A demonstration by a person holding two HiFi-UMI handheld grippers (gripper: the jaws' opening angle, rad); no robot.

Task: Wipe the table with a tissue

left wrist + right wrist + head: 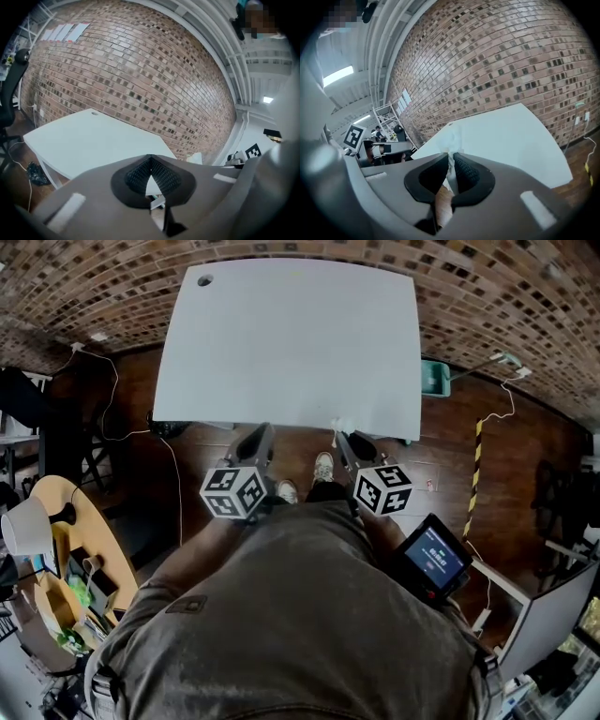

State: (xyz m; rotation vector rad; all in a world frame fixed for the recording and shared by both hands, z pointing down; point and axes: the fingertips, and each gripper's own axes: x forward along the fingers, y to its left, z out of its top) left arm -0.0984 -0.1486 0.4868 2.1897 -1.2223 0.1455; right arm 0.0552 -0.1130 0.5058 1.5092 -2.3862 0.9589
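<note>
Right gripper (451,157) pinches the tissue (452,136) at the table (281,343) edge, apparently ready to wipe; left gripper (149,161) pressed together, empty.

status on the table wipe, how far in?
Done: the tissue is picked up, pinched in the right tool. In hand: both tools sit at the near edge of the white table; the left tool is shut and empty. Left: the wipe itself. The tissue doesn't look pressed to the top yet.
</note>
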